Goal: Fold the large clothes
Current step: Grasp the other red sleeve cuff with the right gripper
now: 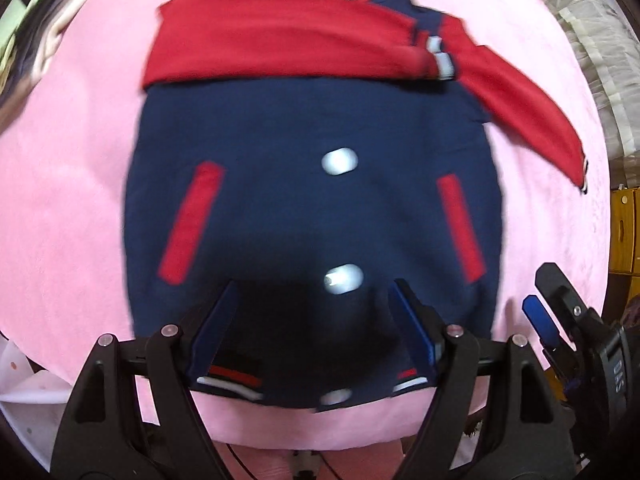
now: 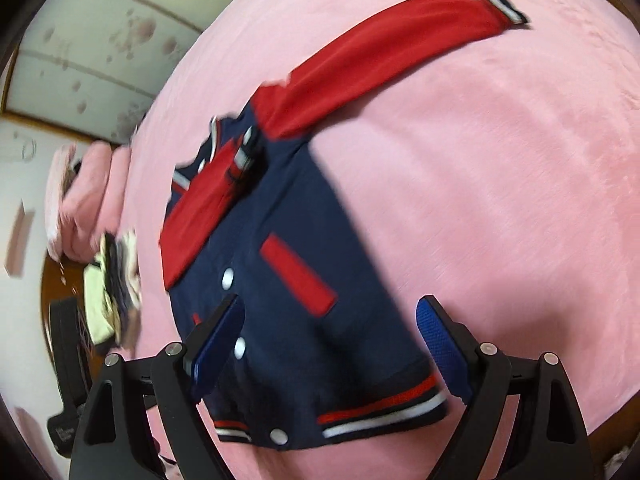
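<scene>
A navy varsity jacket (image 1: pixel 280 208) with white snaps lies front up on a pink bed cover (image 1: pixel 68 208). One red sleeve (image 1: pixel 280 40) is folded across its chest. The other red sleeve (image 1: pixel 532 108) stretches out to the right over the cover. My left gripper (image 1: pixel 316 320) hovers open above the jacket's lower front, with nothing between its blue pads. The right gripper (image 1: pixel 548 312) shows at the jacket's right edge. In the right wrist view the jacket (image 2: pixel 288 320) lies slanted with the stretched sleeve (image 2: pixel 392 48) running up to the right, and my right gripper (image 2: pixel 330 340) is open over the striped hem, holding nothing.
A pile of mixed clothes (image 2: pixel 108 304) and a pink pillow (image 2: pixel 84 200) lie at the bed's left side. Wooden furniture (image 1: pixel 624 232) stands beyond the right edge, with pale quilted fabric (image 1: pixel 580 20) at the upper right. Bare pink cover (image 2: pixel 500 200) spreads to the jacket's right.
</scene>
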